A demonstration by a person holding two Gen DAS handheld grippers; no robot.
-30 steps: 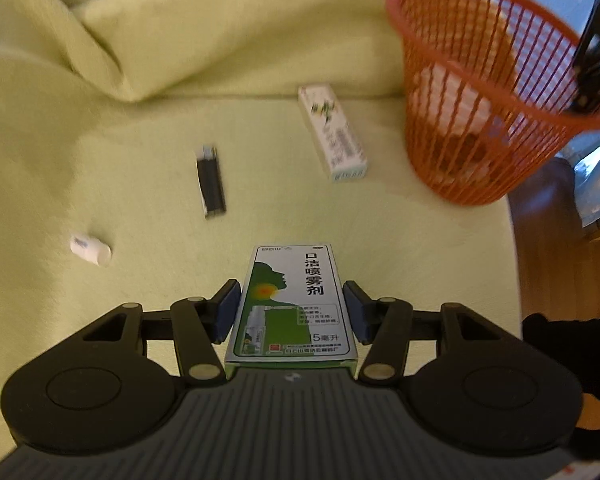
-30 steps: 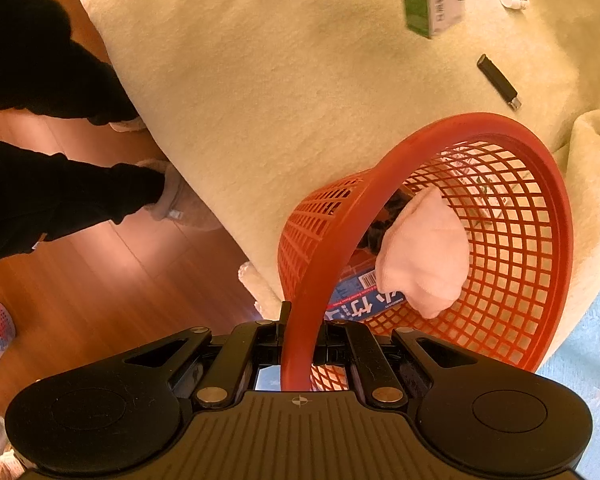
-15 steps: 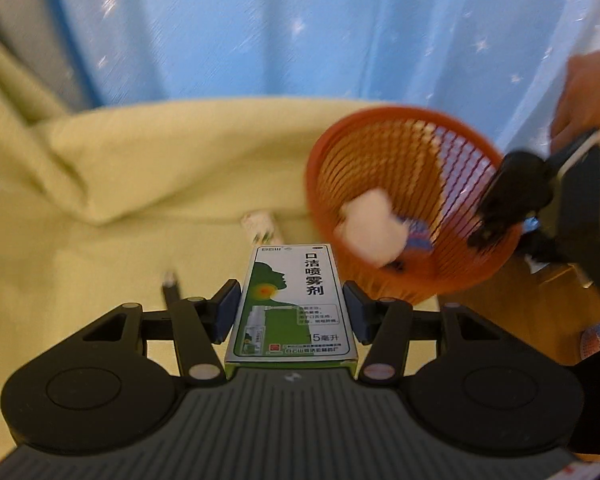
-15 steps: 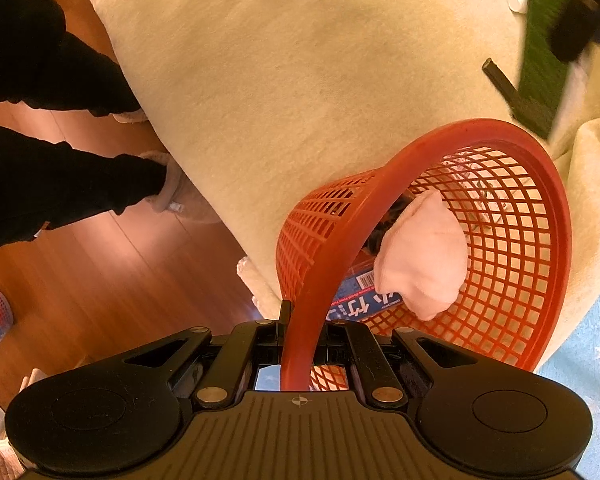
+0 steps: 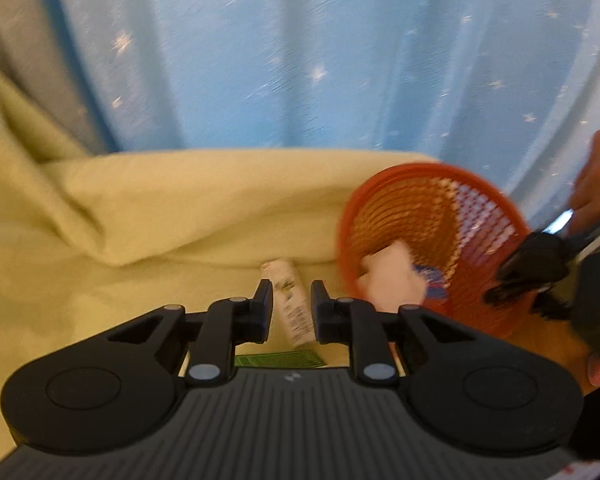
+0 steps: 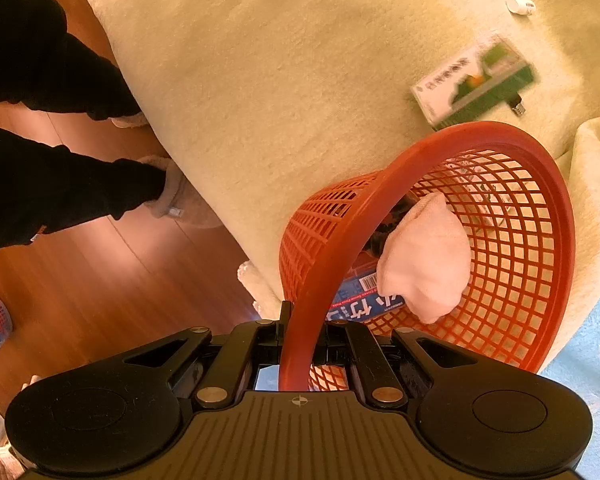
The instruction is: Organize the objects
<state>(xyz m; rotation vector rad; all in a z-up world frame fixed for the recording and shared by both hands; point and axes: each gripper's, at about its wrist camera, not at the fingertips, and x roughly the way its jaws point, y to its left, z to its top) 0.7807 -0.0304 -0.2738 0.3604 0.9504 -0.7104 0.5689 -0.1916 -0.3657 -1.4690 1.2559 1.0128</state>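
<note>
Right tool [image 6: 302,334]: I have it clamped on the rim of the red basket [image 6: 512,248], which tips toward the blanket [image 6: 284,80].
Left tool [image 5: 291,307]: fingers apart, holding nothing, aimed level toward the curtain [image 5: 300,52].
Green box [image 6: 474,80]: blurred; I cannot tell whether it touches the blanket; just outside the basket rim, long axis running diagonally.
White box [image 5: 290,304]: seen between the left tool's fingers, on the blanket beyond, pointing away.
Basket contents: pink cloth [image 6: 424,256], blue packet [image 6: 364,304].
</note>
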